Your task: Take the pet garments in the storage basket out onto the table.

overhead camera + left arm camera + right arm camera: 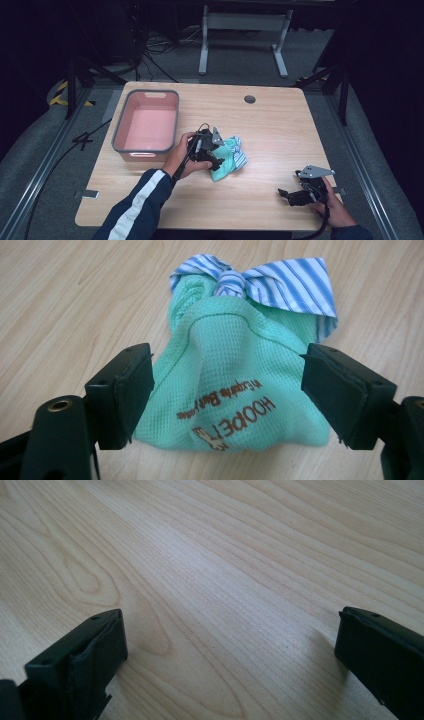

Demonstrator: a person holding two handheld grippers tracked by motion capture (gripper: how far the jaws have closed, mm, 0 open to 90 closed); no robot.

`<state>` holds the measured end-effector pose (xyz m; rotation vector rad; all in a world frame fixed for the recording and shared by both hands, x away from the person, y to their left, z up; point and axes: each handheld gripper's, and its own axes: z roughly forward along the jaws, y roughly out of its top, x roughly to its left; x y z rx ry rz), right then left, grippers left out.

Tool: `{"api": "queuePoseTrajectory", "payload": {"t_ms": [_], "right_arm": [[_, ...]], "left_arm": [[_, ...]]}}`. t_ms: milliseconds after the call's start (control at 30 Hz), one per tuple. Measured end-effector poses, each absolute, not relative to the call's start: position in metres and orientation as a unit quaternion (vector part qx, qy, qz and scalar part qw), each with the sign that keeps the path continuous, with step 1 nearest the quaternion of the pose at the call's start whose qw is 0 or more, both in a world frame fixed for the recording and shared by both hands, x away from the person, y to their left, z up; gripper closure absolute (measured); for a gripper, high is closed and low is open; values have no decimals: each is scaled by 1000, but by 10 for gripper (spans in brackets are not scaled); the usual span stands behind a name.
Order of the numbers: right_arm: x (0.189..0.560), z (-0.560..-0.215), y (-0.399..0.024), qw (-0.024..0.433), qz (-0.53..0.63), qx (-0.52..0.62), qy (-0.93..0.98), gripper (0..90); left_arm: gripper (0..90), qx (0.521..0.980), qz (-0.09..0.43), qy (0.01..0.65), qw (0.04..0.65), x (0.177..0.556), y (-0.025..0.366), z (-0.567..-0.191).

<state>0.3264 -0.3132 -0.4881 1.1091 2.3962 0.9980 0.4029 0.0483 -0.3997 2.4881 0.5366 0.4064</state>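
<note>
My left gripper (227, 390) is spread wide, one jaw on each side of the green cloth bundle (235, 385) — pads (125, 395) just beside the fabric at its left and right edges, not squeezing it as far as I can tell. In the high view the left gripper (212, 155) sits at the table's middle, held by my left hand (182, 155), dark sleeve with a white stripe coming in from the near edge.

The bundle is a mint-green waffle-weave cloth with brown printed lettering, upside down from the gripper's side, and a blue-and-white striped cloth (280, 282) knotted or bunched at its far end. Bundle lies flat on the wooden table (280, 125), roughly centre, just right of the pink bin (147, 122).

My right gripper (227, 650) is also spread, jaws well apart with nothing between them — bare wood grain under it. In the high view the right gripper (295, 195) is at the near right corner of the table, low over the surface, held by my right hand (335, 205), well apart from the bundle.

Pink bin with grey rim stands at the far left of the table, inside looks empty. A round dark grommet (249, 99) sits in the tabletop near the far edge. Beyond the table, grey floor, cables and a white table frame (245, 30).
</note>
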Motion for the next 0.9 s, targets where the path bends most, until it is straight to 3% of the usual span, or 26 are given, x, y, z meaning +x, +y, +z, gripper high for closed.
{"api": "queuePoseTrajectory", "payload": {"t_ms": [900], "right_arm": [[326,-488,-313,159,349,388,838,5]], "left_arm": [[204,947,170,138,236,360,95,-398]]}}
